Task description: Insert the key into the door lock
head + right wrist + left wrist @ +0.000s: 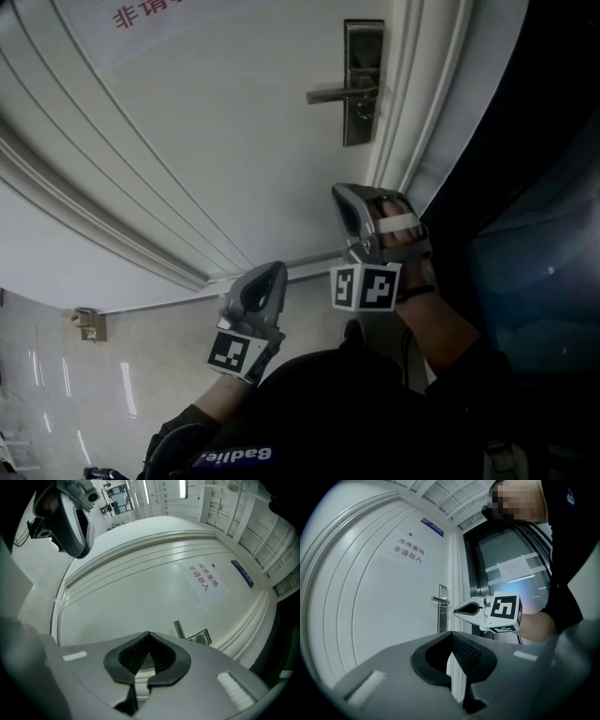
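The metal lock plate (362,82) with its lever handle (337,93) sits on the white door (206,122), ahead of both grippers. My right gripper (345,199) is held level below the lock, a short way off the door, and its jaws are shut with nothing seen between them. My left gripper (275,272) hangs lower and to the left, also shut and empty. In the left gripper view the right gripper (456,612) floats just right of the lock (442,601). The right gripper view shows the lock plate (200,637) past its closed tips (149,633). No key shows in any view.
A sign with red characters (409,551) hangs on the door above the lock. The white door frame (403,112) runs right of the lock, with dark glass panels (511,569) beyond it. Pale floor tiles (56,375) lie at lower left.
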The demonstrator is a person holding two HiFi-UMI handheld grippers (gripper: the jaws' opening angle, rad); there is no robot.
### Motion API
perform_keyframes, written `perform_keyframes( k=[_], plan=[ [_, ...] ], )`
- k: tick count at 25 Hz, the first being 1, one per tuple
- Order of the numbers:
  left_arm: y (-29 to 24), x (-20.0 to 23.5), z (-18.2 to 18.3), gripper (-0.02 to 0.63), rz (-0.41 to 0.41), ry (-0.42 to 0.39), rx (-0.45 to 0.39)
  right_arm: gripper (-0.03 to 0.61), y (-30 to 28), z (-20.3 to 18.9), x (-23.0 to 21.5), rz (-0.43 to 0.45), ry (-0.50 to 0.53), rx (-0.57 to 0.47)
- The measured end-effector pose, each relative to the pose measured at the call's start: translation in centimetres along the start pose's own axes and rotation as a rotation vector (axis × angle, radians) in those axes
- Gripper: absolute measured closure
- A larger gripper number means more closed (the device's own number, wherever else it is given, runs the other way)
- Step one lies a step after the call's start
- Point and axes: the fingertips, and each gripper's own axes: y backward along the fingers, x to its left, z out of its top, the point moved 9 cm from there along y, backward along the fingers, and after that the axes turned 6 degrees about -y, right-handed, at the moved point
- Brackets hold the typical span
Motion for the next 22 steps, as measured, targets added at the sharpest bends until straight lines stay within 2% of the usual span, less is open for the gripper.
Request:
perform_keyframes(
  k=[5,11,15,22],
  plan=[
    [4.4,0.5,-0.2,0.598,-0.025,0.001,-0.029,0.574,3.4,2.8,2.9,0.038,-0.068,0.045],
    [7.1,0.7,-1.5,0.598,-0.041,0.03,-0.05,0.574,7.1,4.6,6.4,0.146,-0.202,0.065],
    [7.9,0.0,-1.4,0.598,-0.043,0.036,-0.063,0.574,9.3,5.6,7.4,0.209,-0.301,0.024],
    [8.8,-3.2,-1.8,0.598,0.01,0.0,-0.043,0.574,11.8,5.1,9.1,0.314,-0.385,-0.048]
  ],
)
